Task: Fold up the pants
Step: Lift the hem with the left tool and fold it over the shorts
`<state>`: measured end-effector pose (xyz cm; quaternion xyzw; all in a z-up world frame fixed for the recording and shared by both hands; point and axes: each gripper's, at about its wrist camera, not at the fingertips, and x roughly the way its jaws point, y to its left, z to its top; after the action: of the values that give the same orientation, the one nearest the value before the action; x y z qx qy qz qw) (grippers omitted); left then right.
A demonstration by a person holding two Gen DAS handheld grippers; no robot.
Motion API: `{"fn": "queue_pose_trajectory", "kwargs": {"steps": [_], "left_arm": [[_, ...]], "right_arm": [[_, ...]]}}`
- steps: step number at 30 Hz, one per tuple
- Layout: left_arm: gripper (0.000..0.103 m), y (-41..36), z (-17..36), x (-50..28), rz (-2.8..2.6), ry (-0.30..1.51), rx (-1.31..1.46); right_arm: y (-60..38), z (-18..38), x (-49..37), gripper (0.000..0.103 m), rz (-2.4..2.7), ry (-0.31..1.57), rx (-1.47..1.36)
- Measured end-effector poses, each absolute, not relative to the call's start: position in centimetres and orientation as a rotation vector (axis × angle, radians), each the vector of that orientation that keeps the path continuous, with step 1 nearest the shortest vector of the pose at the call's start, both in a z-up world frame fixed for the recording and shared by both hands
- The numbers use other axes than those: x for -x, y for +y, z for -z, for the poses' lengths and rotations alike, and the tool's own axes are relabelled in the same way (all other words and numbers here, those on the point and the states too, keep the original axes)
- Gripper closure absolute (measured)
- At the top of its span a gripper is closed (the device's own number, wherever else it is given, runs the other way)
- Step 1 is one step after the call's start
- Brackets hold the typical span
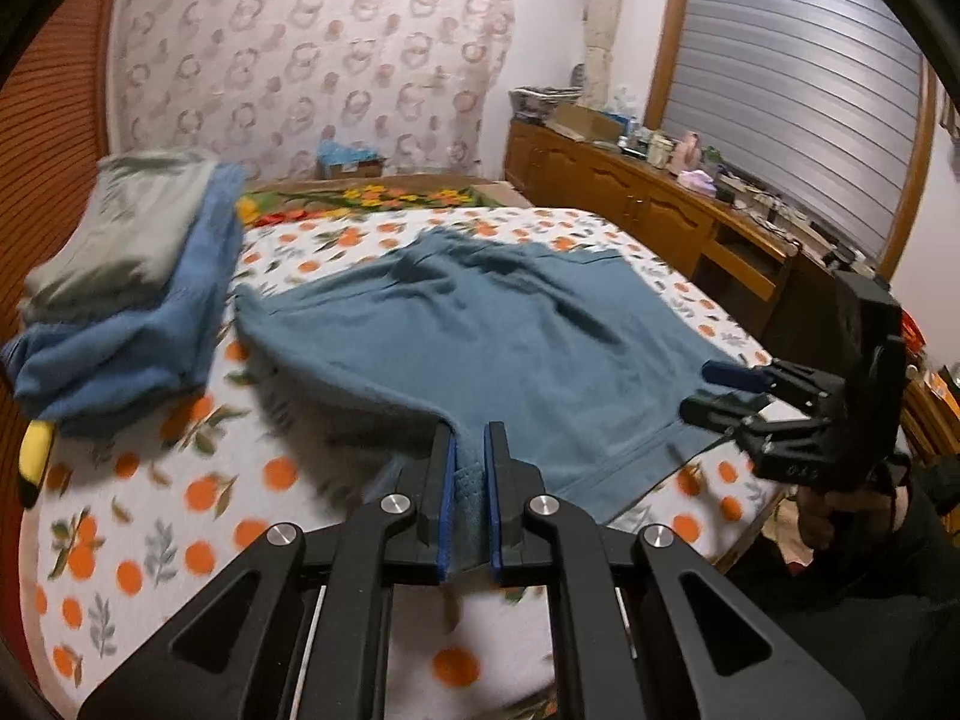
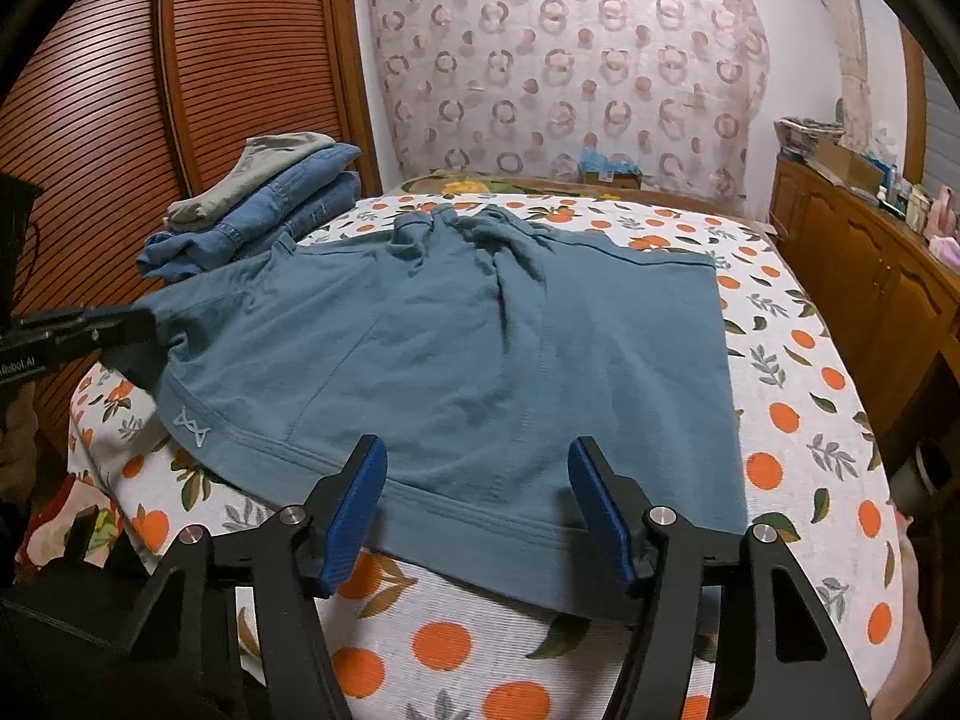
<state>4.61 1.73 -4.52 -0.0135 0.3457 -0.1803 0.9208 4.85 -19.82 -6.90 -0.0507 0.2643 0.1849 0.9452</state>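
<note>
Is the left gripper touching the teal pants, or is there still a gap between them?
Touching. In the left wrist view the left gripper is closed on a bunched corner of the teal pants; the cloth sits pinched between both blue pads.

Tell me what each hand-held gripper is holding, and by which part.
The left hand-held gripper pinches the teal shorts at a near hem corner. The right hand-held gripper is open, holding nothing.

Left gripper (image 1: 470, 450) jaws clamped on fabric; right gripper (image 2: 477, 468) jaws spread wide, empty.
</note>
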Motion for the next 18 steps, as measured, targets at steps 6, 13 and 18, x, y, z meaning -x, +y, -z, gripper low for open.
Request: {"fn": "queue_pose_trajectory", "kwargs": {"steps": [6, 13, 18], "left_arm": [[0.094, -1.9, 2.8, -6.3, 0.446, 0.682, -0.021], [0.094, -6.1, 1.1, -7.9, 0.525, 0.666, -0.066], [0.094, -8.5, 0.6, -8.7, 0.566, 0.667, -0.072]], "right_arm": [[-20.6, 6.5, -4.4, 0.039, -0.363, 0.531, 0.1], [-22.3, 6.3, -3.6, 0.048, -0.325, 0.526, 0.098], [-23.4, 6.1, -3.4, 0.05, -0.304, 0.53, 0.082]]}}
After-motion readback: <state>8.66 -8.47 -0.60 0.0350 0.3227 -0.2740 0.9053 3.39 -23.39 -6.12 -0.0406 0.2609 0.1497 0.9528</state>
